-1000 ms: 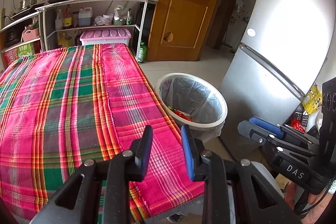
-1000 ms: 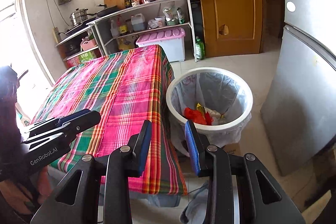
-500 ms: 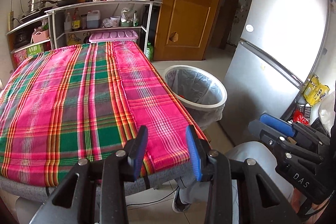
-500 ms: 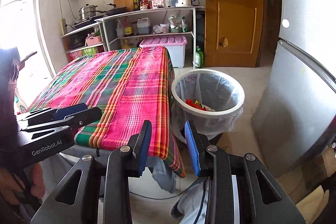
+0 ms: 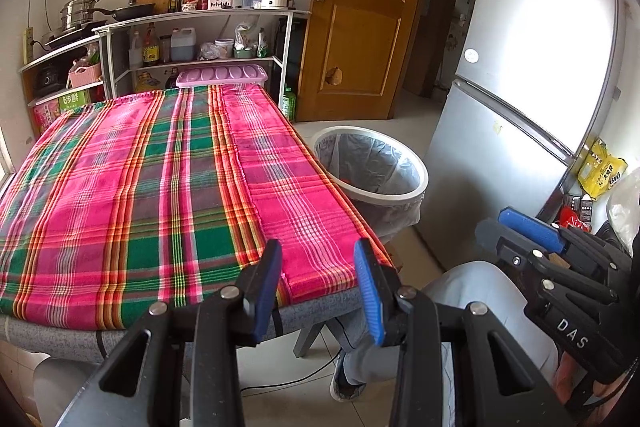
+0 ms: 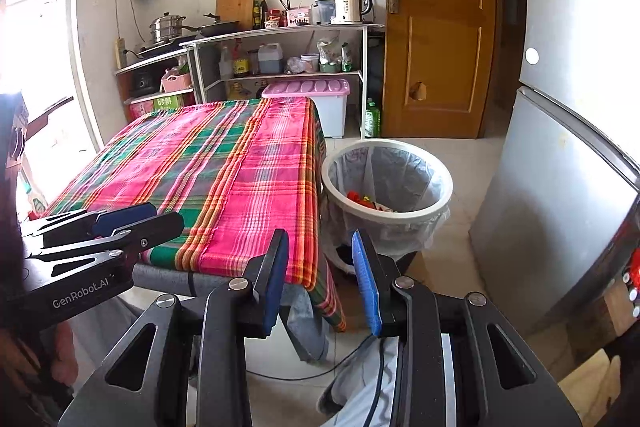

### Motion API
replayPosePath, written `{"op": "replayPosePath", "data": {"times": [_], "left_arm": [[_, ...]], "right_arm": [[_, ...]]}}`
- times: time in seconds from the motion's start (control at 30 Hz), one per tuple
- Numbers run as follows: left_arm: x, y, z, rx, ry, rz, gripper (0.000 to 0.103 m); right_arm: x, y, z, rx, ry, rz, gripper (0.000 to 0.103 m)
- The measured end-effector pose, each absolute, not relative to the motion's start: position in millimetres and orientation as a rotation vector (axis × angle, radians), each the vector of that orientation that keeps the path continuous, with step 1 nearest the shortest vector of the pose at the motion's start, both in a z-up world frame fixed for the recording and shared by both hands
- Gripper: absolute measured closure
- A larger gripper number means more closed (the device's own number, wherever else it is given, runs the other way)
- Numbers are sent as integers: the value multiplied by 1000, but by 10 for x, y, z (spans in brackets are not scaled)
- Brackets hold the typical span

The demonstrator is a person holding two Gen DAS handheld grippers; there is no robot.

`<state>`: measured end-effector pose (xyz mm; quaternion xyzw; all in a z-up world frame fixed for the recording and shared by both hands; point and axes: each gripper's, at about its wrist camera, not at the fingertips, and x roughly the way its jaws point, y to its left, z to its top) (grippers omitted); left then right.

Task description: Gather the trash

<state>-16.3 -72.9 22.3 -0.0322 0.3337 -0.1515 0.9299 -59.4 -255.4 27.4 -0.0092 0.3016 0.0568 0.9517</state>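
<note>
A white trash bin with a clear liner stands on the floor to the right of the table; it also shows in the right wrist view with red and other scraps inside. My left gripper is open and empty, held back from the table's near edge. My right gripper is open and empty, near the table's front right corner. Each gripper shows in the other's view: the right one and the left one. The plaid tablecloth carries no trash that I can see.
A silver fridge stands right of the bin. A wooden door and kitchen shelves with pots, bottles and a kettle line the back wall. A pink-lidded storage box sits behind the table. The person's knees are below the grippers.
Both grippers have pulled back and away from the table and bin, so more of the table and floor shows. Both stayed open and empty.
</note>
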Motion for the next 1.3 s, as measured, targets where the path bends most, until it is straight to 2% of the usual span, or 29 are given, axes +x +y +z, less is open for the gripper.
{"op": "replayPosePath", "data": {"times": [1.3], "left_arm": [[-253, -723, 220, -72, 671, -300, 61]], "right_arm": [[-611, -2557, 306, -23, 612, 102, 69]]}}
